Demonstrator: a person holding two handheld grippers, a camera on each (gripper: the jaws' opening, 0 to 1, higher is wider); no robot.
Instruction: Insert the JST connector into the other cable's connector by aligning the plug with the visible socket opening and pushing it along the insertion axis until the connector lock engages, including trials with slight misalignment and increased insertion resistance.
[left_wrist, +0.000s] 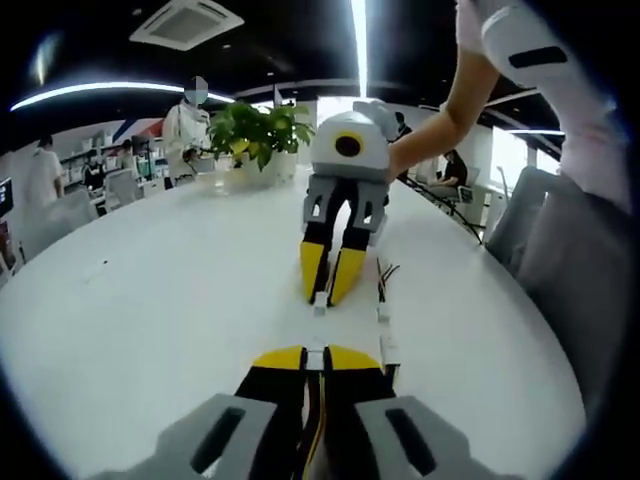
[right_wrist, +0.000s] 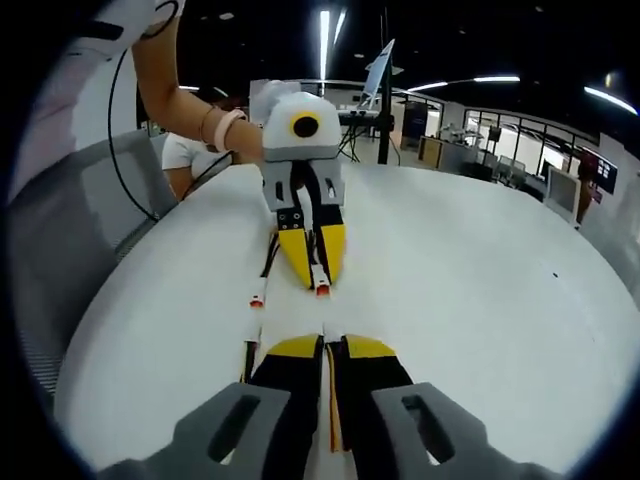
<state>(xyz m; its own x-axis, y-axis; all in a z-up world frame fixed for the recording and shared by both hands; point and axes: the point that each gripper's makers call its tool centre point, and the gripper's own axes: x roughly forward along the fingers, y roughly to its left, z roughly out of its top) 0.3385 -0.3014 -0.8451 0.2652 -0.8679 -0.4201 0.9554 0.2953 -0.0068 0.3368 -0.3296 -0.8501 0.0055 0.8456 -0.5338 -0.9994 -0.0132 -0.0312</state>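
On the white table (left_wrist: 150, 330) the two grippers face each other tip to tip. My left gripper (left_wrist: 315, 358) is shut on a small white JST connector (left_wrist: 316, 352), whose wires run back between its jaws. Opposite, the right gripper (left_wrist: 327, 296) is shut on the other white connector (left_wrist: 320, 300). In the right gripper view, my right gripper (right_wrist: 333, 346) grips its cable low in the frame. There the left gripper (right_wrist: 313, 284) holds its connector (right_wrist: 322, 290), which shows a red tip. A short stretch of bare table separates the two connectors.
A spare cable (left_wrist: 385, 325) with white connectors lies just beside the grippers, seen again as a red-tipped lead (right_wrist: 257, 299). A potted plant (left_wrist: 258, 130) stands at the far side of the table. A person's arm (left_wrist: 450, 110) holds the right gripper. A grey chair (left_wrist: 540, 230) stands at the table edge.
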